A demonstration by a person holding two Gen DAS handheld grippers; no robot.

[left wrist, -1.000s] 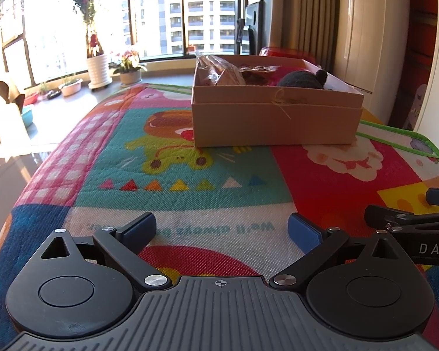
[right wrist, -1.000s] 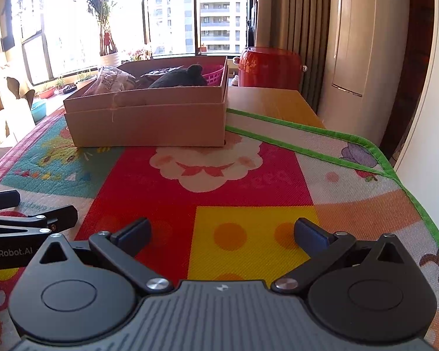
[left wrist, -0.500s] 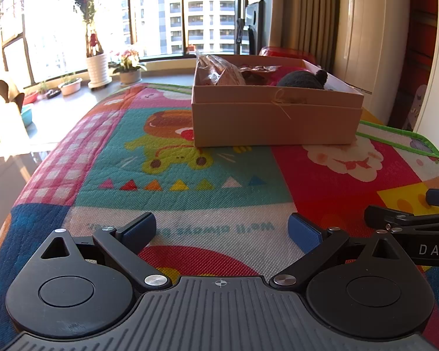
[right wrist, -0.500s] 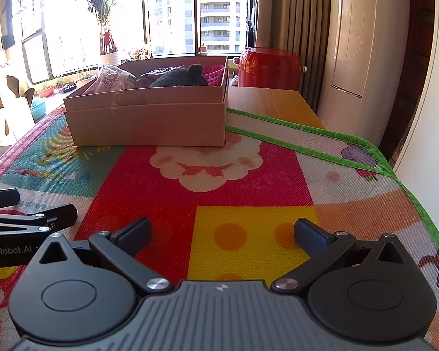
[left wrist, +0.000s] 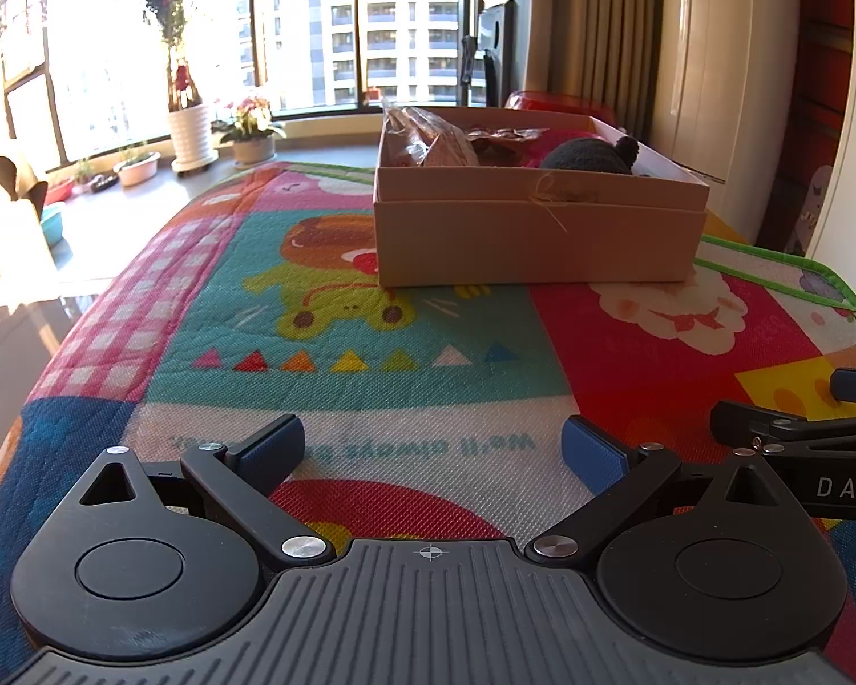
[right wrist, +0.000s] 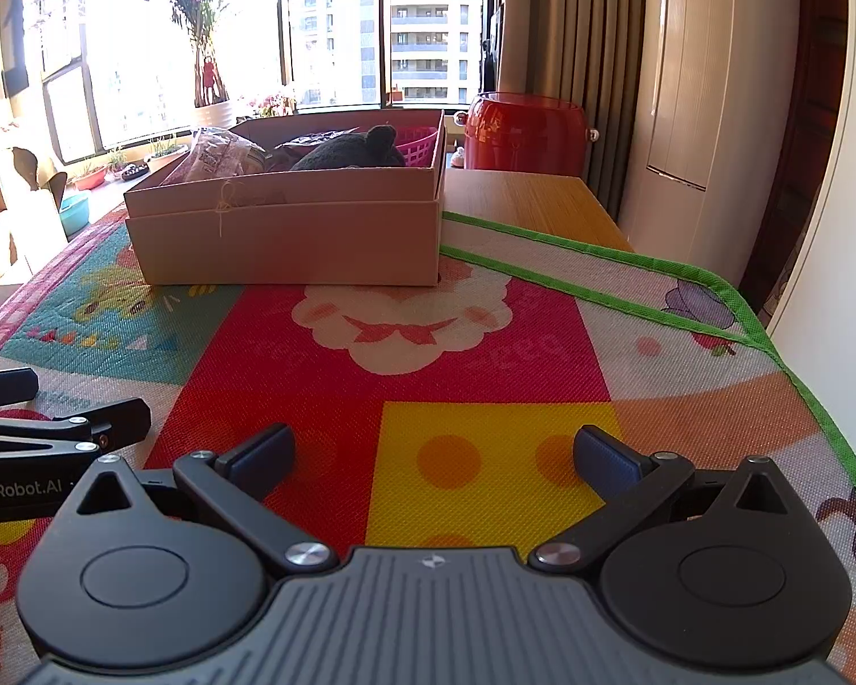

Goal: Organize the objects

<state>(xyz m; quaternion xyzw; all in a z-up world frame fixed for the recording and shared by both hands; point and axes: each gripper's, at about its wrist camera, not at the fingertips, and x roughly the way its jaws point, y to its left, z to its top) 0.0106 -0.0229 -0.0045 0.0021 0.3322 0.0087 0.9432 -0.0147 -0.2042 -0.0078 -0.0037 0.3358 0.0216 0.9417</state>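
We find both grippers low over the play mat [left wrist: 371, 388] on the worktop, side by side, each with its fingers spread wide and nothing between them. The left gripper [left wrist: 433, 448] and the right gripper [right wrist: 433, 459] both face the cardboard box [left wrist: 536, 240], which sits at the far end of the mat, well apart from either. The box is open at the top and already holds a dark plush toy [right wrist: 351, 151], a crinkled plastic bag [right wrist: 219, 157] and a pink basket [right wrist: 419, 142]. No loose item lies on the mat between the fingers and the box in either view. From the left gripper the box stands ahead and slightly right; from the right gripper it stands ahead and to the left, its long side across both lines of approach. We judge neither gripper clearly nearer. Whether anything is left to sort, we cannot tell. A red stool [right wrist: 522, 128] stands behind the box, clear of any reach.
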